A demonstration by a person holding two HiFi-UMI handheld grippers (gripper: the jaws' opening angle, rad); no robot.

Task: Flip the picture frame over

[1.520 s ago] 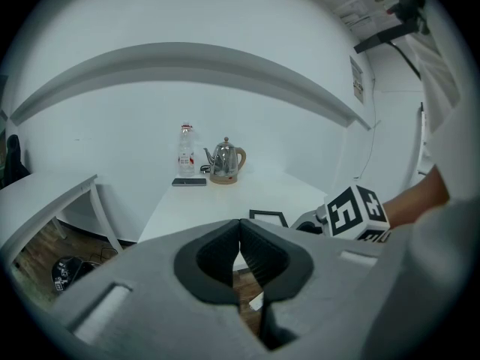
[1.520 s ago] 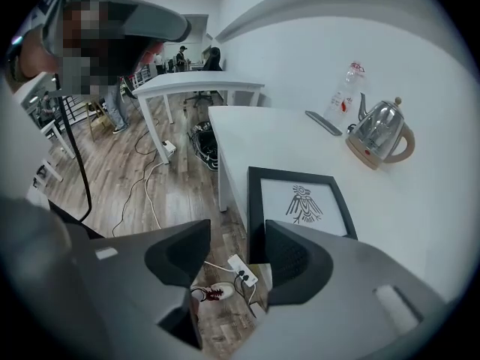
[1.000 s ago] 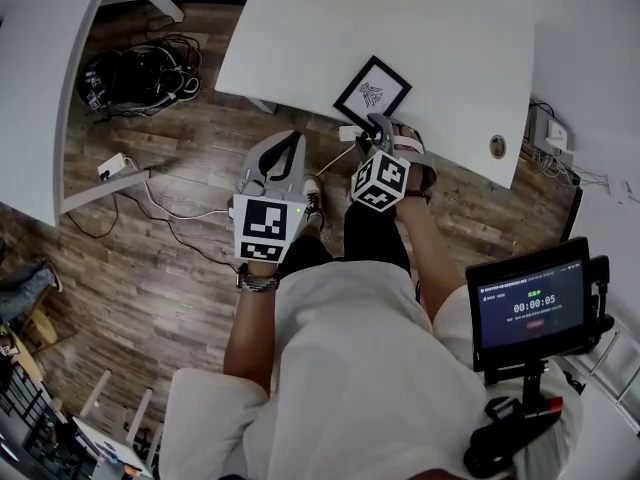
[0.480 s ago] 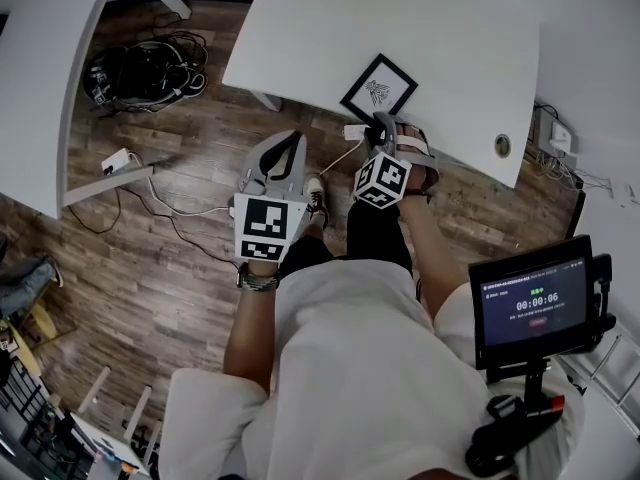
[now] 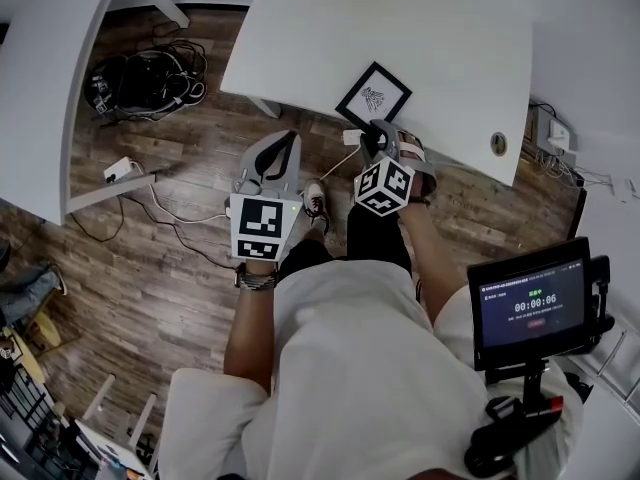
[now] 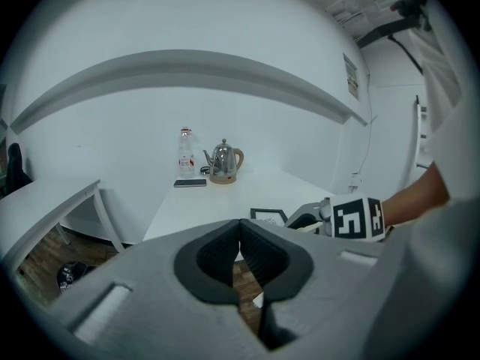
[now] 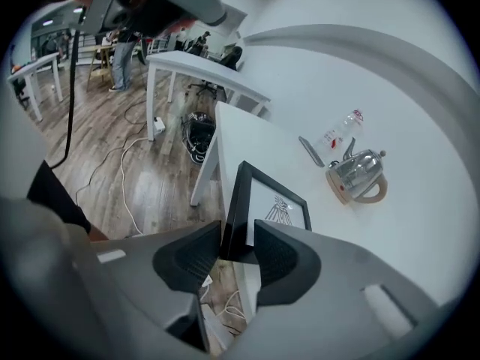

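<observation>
The black, flat-railed picture frame (image 5: pixel 372 95) lies print-side up at the near edge of the smooth white surface (image 5: pixel 450 48). The right hand-held gripper (image 7: pixel 232 250) is closing, with the frame's near corner between its dark ribbed pads and both pads against it. Advised: seat the pads squarely on the rigid rail before lifting and rolling, since a corner hold may pivot. The left hand-held gripper (image 6: pixel 240 231) is closed, empty.
</observation>
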